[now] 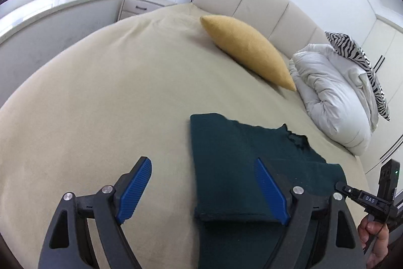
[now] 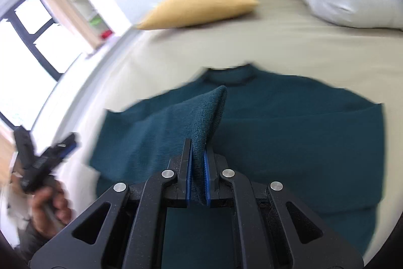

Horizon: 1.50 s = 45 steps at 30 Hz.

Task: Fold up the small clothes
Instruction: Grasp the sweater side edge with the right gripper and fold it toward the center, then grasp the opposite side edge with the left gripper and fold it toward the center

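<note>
The right gripper (image 2: 197,168) fingers pinch a teal sweater (image 2: 289,132) fold; left gripper (image 1: 204,190) fingers gape beside bare bedsheet (image 1: 100,97).

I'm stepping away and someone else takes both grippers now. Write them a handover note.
Right gripper: shut on a raised fold of the teal sweater.
Left gripper: open, empty, over the sweater's edge.
Sweater lies on the beige bed, collar toward the yellow pillow and white duvet; one side already looks folded in.
Done: apparently one side fold, and the right grip is taken.
Left: carry the pinched fold across and lay it flat, then probably fold the sweater in half.
</note>
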Each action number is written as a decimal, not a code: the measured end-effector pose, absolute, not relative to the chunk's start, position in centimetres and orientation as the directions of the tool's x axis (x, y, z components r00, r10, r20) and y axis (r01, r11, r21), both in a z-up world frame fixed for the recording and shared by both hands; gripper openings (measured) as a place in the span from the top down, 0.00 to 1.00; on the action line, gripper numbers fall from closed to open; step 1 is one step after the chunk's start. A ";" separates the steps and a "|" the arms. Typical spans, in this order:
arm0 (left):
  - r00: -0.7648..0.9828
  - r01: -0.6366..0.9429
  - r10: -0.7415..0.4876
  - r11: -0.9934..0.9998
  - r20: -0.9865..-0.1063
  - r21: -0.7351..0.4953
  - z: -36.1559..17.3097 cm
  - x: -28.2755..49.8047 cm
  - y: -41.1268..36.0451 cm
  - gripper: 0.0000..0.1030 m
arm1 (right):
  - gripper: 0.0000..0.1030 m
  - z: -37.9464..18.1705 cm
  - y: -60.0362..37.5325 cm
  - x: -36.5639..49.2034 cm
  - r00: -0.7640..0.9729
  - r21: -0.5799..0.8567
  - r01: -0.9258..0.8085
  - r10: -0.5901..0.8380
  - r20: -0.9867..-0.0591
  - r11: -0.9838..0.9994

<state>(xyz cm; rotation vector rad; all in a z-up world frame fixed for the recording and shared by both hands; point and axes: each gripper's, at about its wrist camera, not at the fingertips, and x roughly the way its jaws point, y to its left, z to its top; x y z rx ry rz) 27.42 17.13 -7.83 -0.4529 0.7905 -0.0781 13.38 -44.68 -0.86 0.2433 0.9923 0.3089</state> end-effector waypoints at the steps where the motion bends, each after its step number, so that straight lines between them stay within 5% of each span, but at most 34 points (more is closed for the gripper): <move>1: 0.687 -0.102 -0.250 0.897 -0.683 -0.430 -8.5 28.1 17.1 0.17 | 0.94 -2.1 -45.9 13.9 0.483 0.353 -0.099 0.355 -0.800 0.930; 10: 0.619 -0.085 -0.203 0.943 -0.759 -0.322 -10.5 32.7 14.3 0.20 | 0.94 -4.2 -48.1 13.6 0.490 0.413 -0.083 0.398 -0.775 0.907; 16: 0.592 -0.081 -0.160 0.963 -0.790 -0.255 -11.5 35.6 13.6 0.47 | 0.90 -5.5 -48.5 13.2 0.483 0.424 -0.112 0.422 -0.767 0.899; 18: 0.590 -0.070 -0.166 0.964 -0.790 -0.255 -11.6 36.0 13.7 0.74 | 0.90 -5.7 -48.4 13.3 0.481 0.425 -0.119 0.427 -0.766 0.897; 23: 0.603 -0.060 -0.157 0.969 -0.782 -0.241 -11.7 35.8 14.0 0.91 | 0.94 -5.5 -47.0 13.3 0.494 0.313 -0.156 0.348 -0.796 0.937; 28: 0.640 -0.088 -0.159 0.957 -0.752 -0.278 -10.9 35.0 15.0 0.92 | 0.94 -2.3 -46.7 12.3 0.582 0.309 -0.166 0.346 -0.736 0.936; 34: 0.632 -0.075 -0.158 0.962 -0.758 -0.263 -12.0 35.3 14.6 0.91 | 0.95 -6.3 -48.9 13.6 0.493 0.413 -0.068 0.391 -0.778 0.908; 37: 0.632 -0.097 -0.177 0.948 -0.754 -0.304 -11.2 34.3 15.7 0.83 | 0.93 -5.6 -48.7 13.0 0.493 0.420 -0.069 0.397 -0.774 0.905; 40: 0.641 -0.095 -0.196 0.939 -0.742 -0.330 -10.0 32.2 16.0 0.50 | 0.88 -5.0 -48.9 12.8 0.484 0.465 -0.053 0.430 -0.762 0.884; 42: 0.641 -0.070 -0.195 0.948 -0.742 -0.310 -9.4 30.4 15.5 0.30 | 0.69 -5.1 -48.8 12.8 0.476 0.484 -0.053 0.448 -0.757 0.873; 44: 0.608 -0.036 -0.198 0.961 -0.769 -0.276 -9.8 29.2 14.4 0.30 | 0.65 -5.6 -48.0 12.6 0.471 0.459 -0.077 0.438 -0.766 0.885; 45: 0.596 -0.025 -0.204 0.962 -0.776 -0.272 -10.2 29.0 14.1 0.42 | 0.65 -5.8 -47.6 12.3 0.473 0.434 -0.092 0.423 -0.773 0.896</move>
